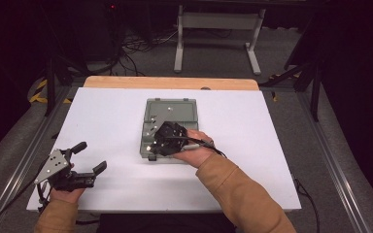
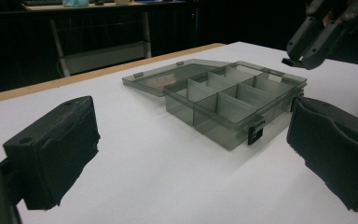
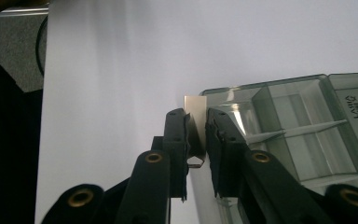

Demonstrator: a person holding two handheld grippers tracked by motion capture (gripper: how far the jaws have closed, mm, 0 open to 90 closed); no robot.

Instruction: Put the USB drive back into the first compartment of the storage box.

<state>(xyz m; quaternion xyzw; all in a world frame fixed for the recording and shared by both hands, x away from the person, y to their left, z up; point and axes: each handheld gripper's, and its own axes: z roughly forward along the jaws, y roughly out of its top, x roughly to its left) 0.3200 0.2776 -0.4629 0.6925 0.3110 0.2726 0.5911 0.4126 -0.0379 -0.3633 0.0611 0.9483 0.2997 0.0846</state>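
A: How many things are on the table?
B: One box, smoky clear plastic, lid folded flat behind it, near the table's middle. Two grippers, one per hand.

A: Where is the box relative to the jaws?
B: The right gripper hangs over the box's near left corner, jaws nearly together around a thin metal strip; I cannot tell whether both pads touch it. The left gripper rests well apart from the box, jaws wide apart and empty.

A: Anything unclear?
B: From above, the right hand hides the box's near part.
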